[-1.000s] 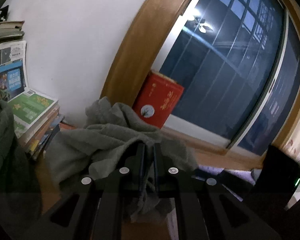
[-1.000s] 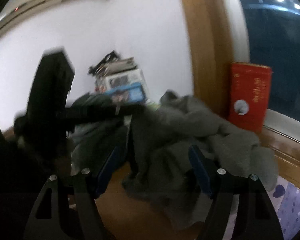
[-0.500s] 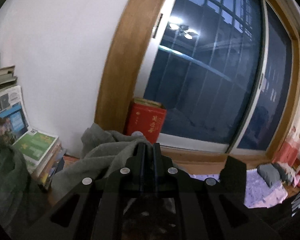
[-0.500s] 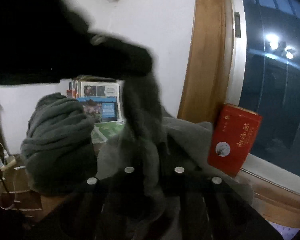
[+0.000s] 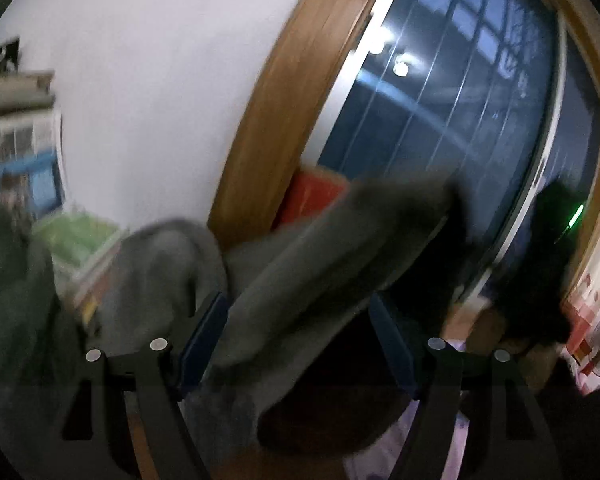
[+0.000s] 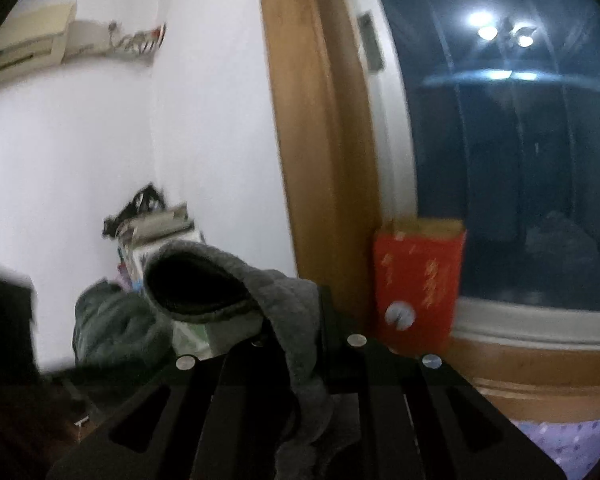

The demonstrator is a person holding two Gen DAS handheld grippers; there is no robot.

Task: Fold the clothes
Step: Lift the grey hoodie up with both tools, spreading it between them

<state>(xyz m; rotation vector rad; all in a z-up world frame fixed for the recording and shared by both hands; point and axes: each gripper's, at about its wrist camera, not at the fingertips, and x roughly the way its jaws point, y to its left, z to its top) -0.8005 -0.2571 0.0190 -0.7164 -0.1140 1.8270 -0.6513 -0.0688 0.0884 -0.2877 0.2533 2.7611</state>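
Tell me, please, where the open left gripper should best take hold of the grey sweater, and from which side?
Probably the ribbed cuff of the grey sweater, approached from its open end: the right gripper pinches cloth just behind it, so it stands open.

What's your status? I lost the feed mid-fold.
Right gripper shut on grey garment. Left gripper opening, cloth draped between its jaws. Nothing blocking.
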